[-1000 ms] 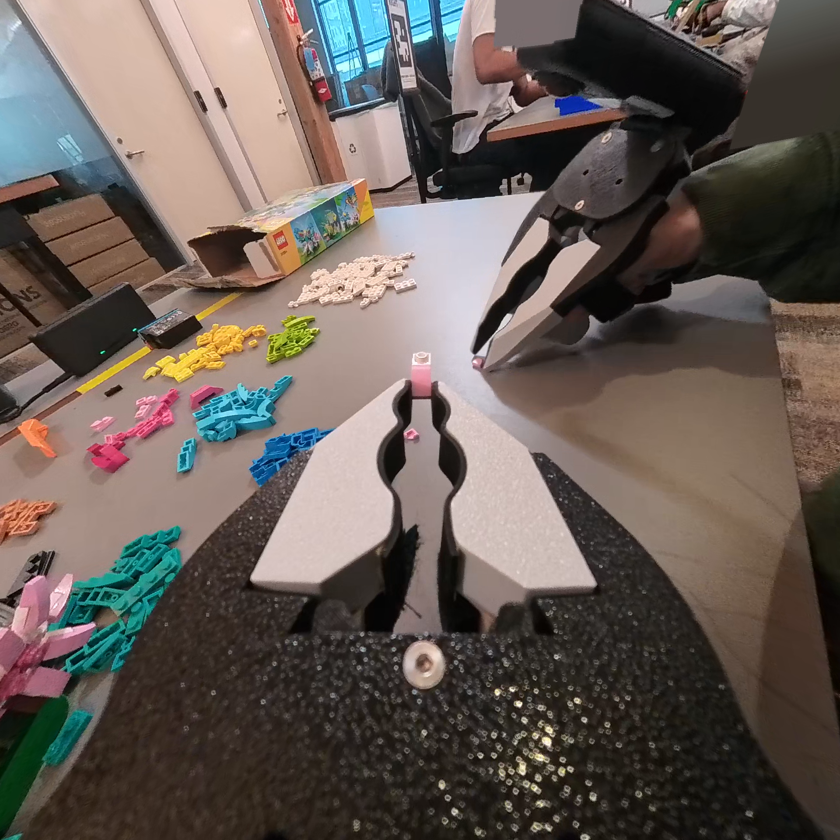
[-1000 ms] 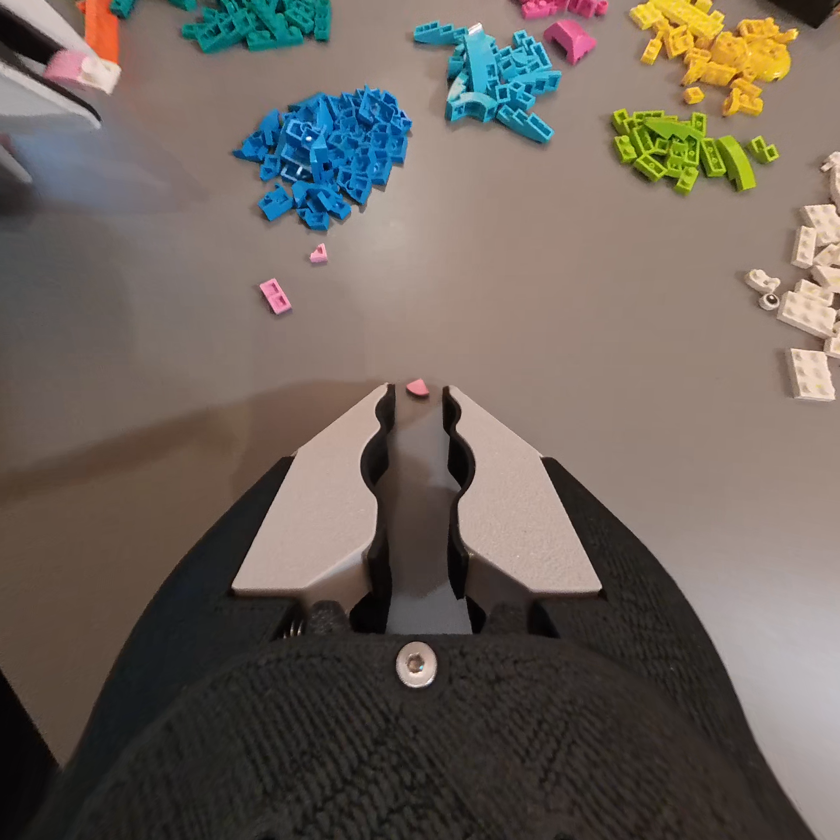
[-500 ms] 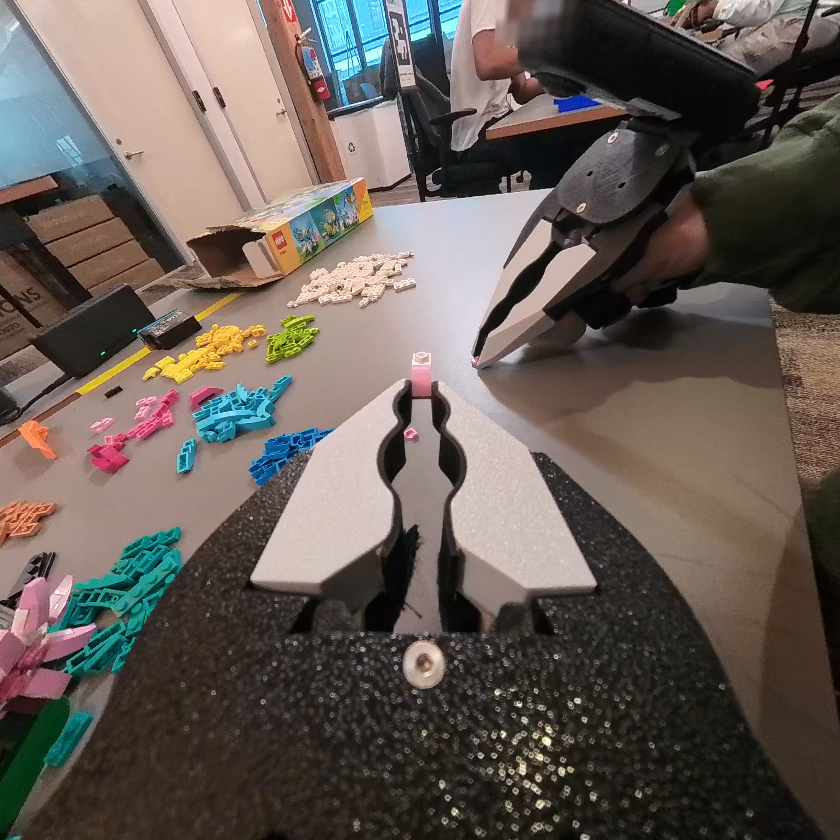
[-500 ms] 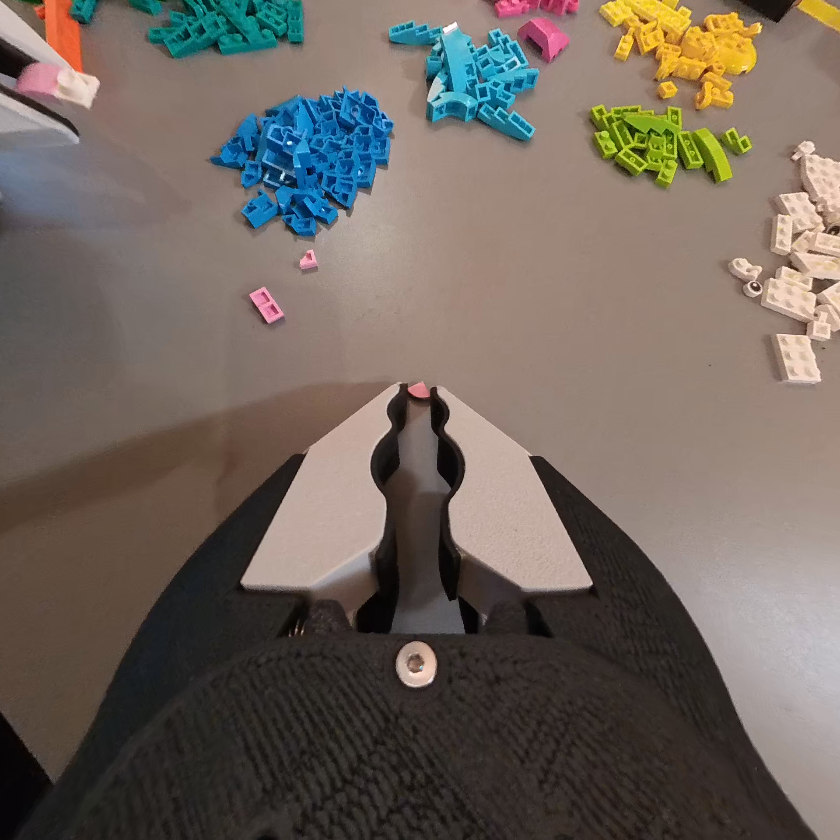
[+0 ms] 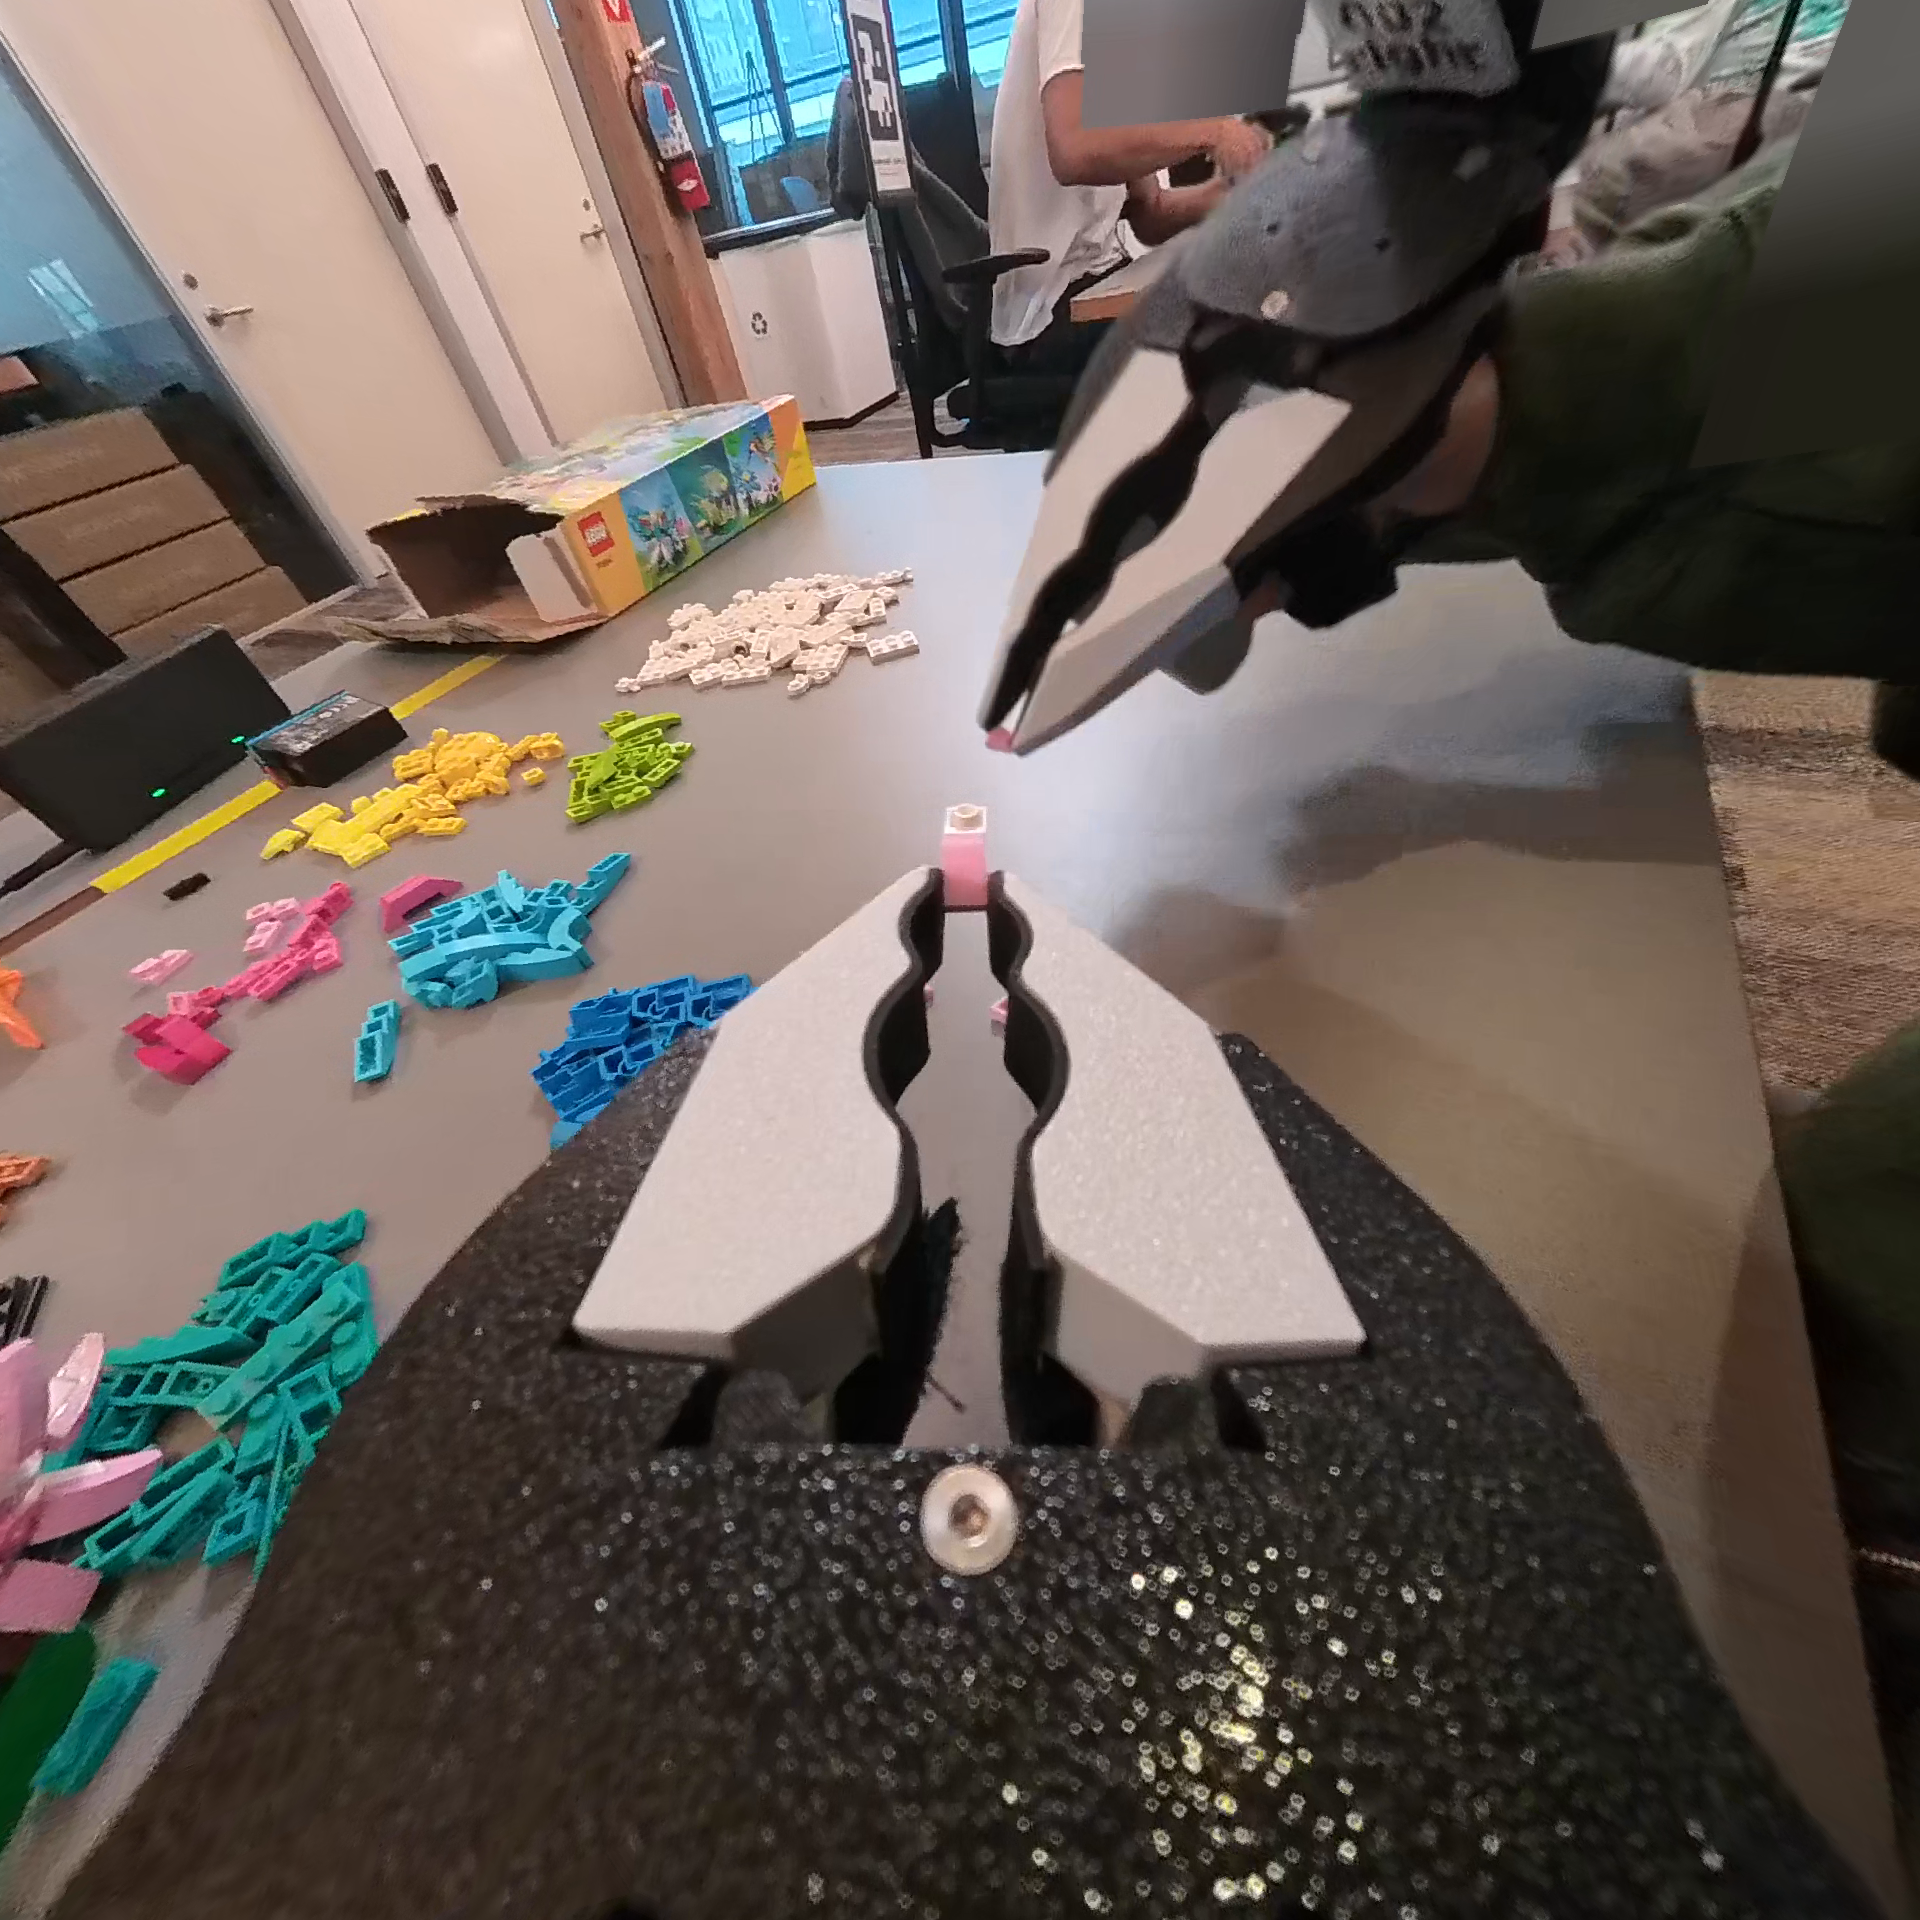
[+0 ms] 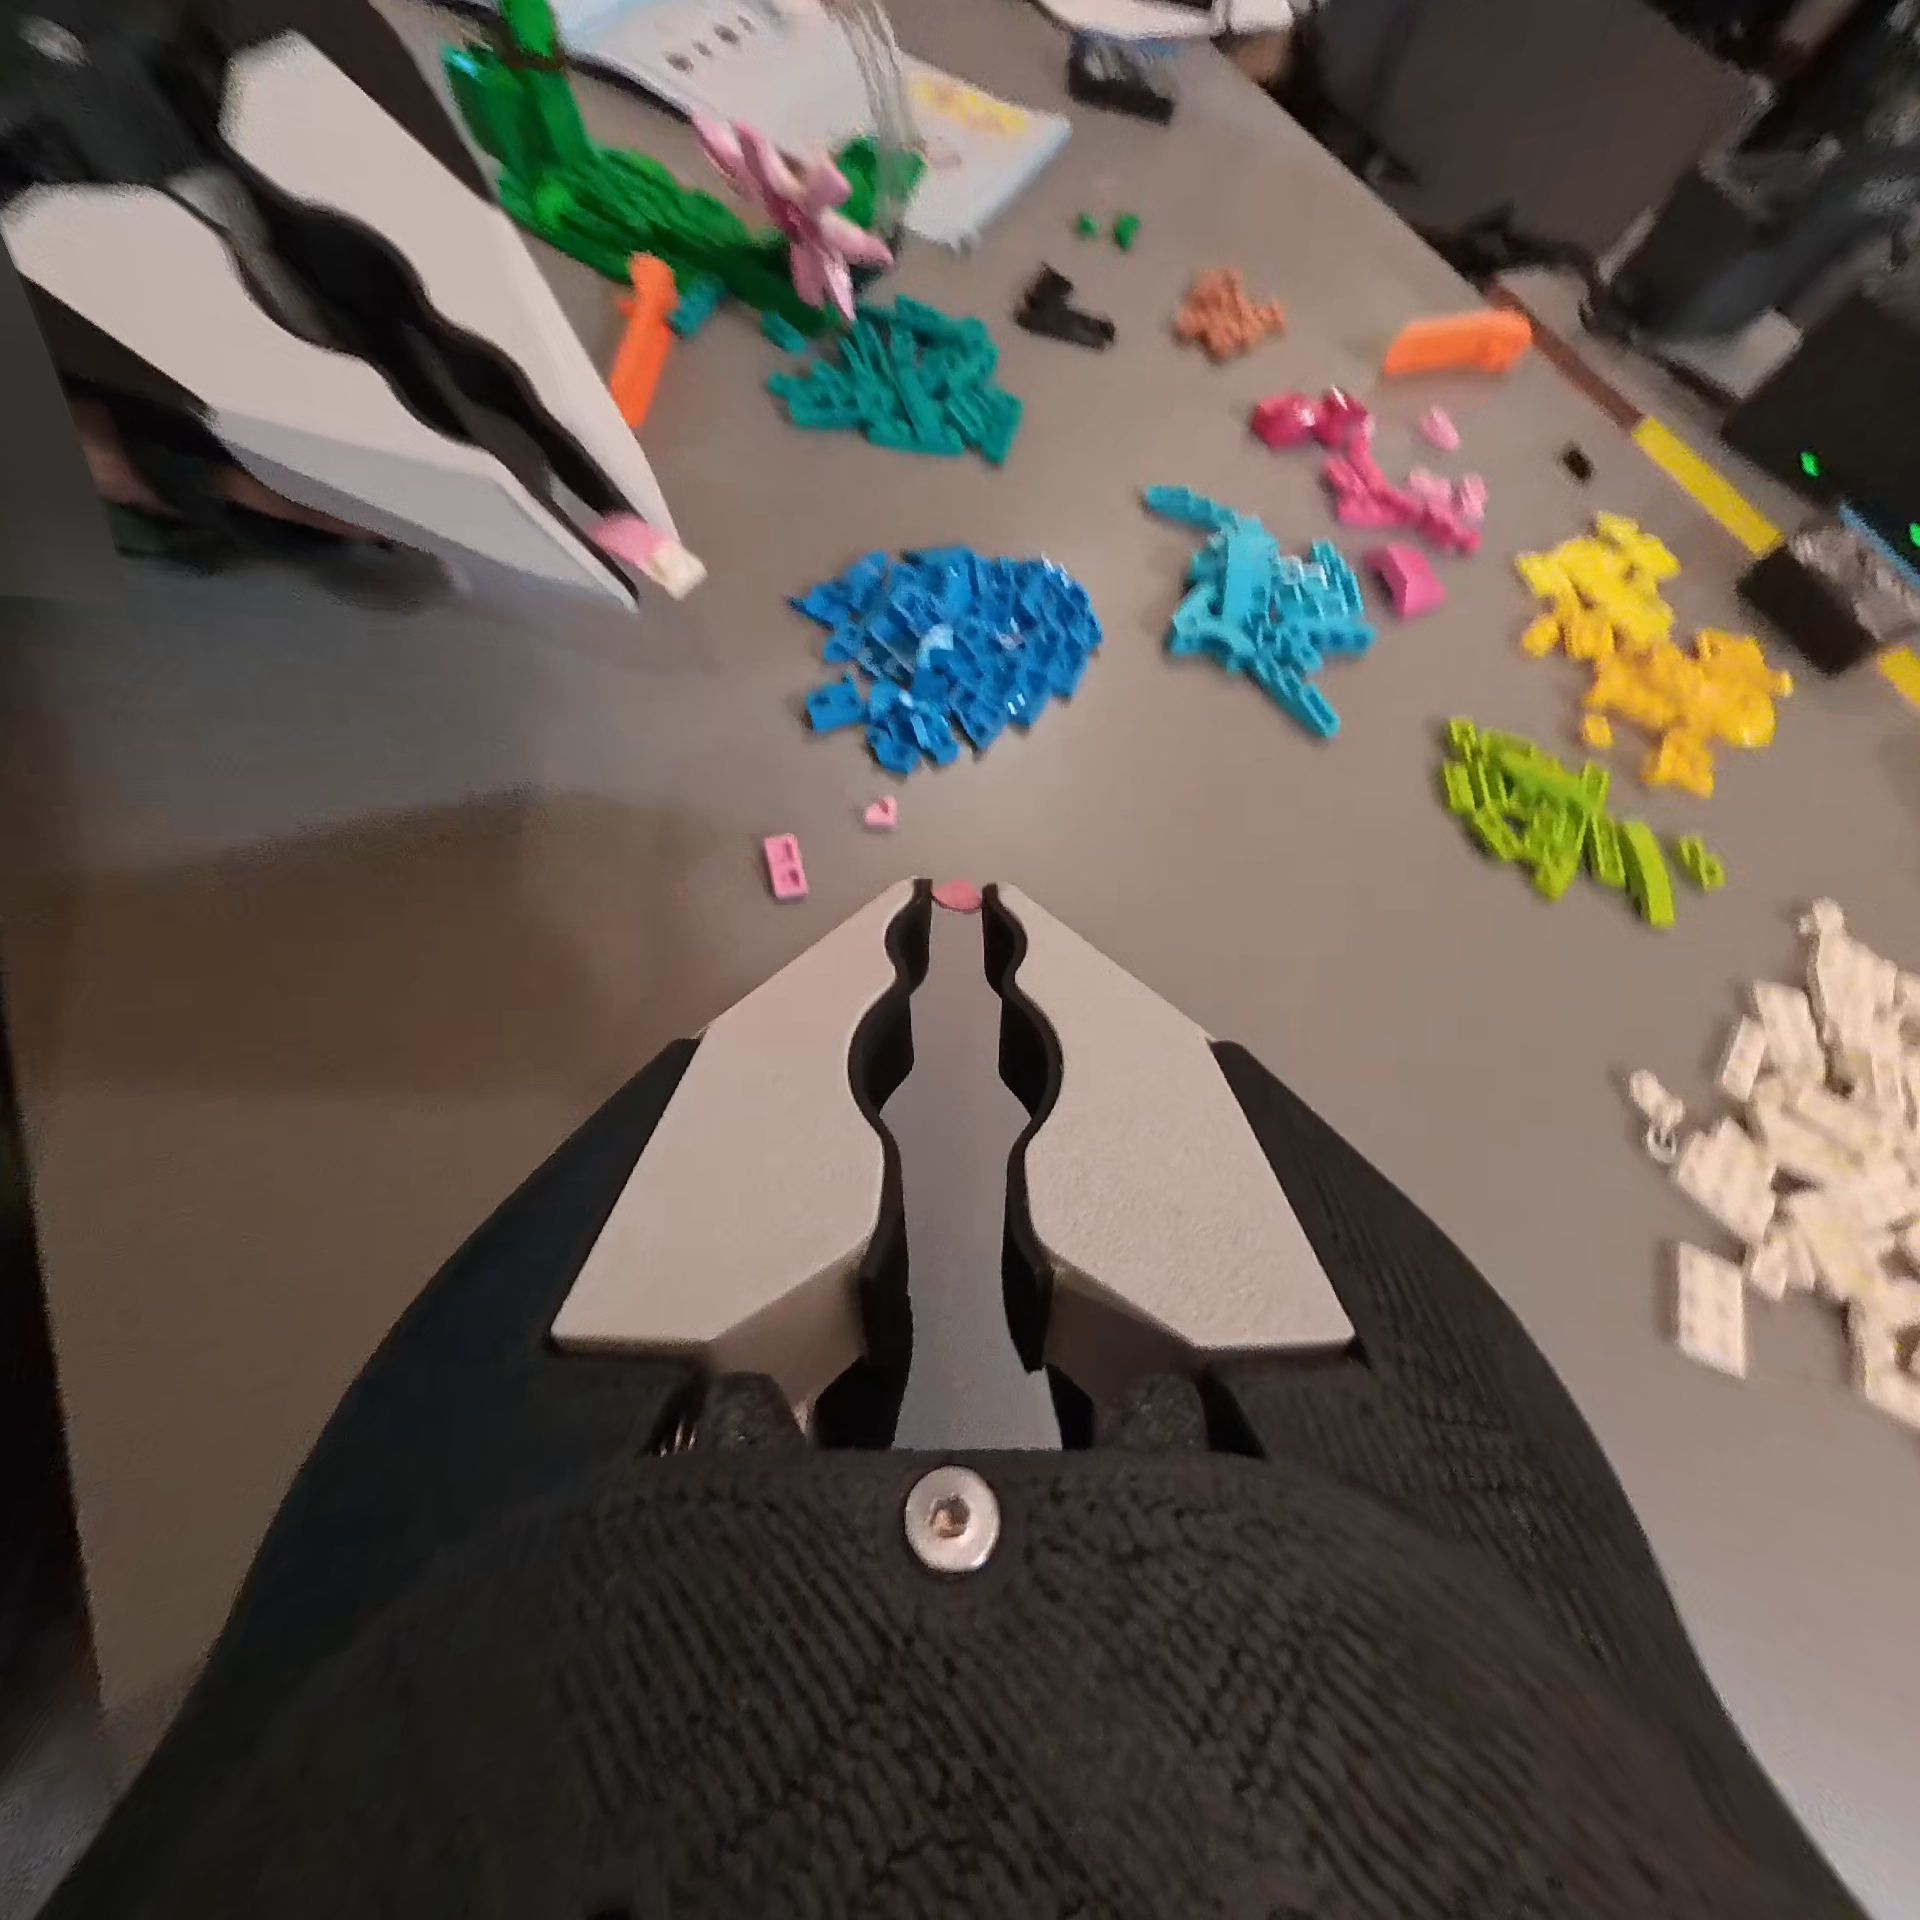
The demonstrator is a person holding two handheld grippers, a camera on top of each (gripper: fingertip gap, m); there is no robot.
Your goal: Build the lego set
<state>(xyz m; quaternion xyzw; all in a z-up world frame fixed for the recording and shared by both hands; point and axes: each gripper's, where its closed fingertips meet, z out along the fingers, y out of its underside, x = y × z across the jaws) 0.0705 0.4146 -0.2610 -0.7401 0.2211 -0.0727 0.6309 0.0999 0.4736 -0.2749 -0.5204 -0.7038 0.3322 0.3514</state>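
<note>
My left gripper (image 5: 966, 894) is shut on a small pink-and-white brick stack (image 5: 964, 860) and holds it upright above the grey table (image 5: 1403, 1039). It also shows in the right wrist view (image 6: 649, 556) at the upper left. My right gripper (image 6: 954, 896) is shut on a tiny pink rounded piece (image 6: 956, 896) and is lifted off the table. In the left wrist view the right gripper (image 5: 1006, 732) hangs just beyond and above the stack, with the pink piece (image 5: 1000, 739) at its tips.
Sorted brick piles lie on the table: blue (image 6: 945, 655), cyan (image 6: 1257, 603), lime (image 6: 1548, 821), yellow (image 6: 1652, 655), white (image 6: 1808, 1143), teal (image 6: 904, 384), magenta (image 6: 1371, 468). Two loose pink bricks (image 6: 787, 864) lie near the right gripper. A green build with a pink flower (image 6: 665, 218) and the set's box (image 5: 644, 509) stand farther off. The left gripper's tips are roughly 8 cm from the right gripper's.
My right gripper closed on the tiny pink piece, lifted it off the table and tilted up, moving toward the left gripper. The left gripper stayed still with its stack.
</note>
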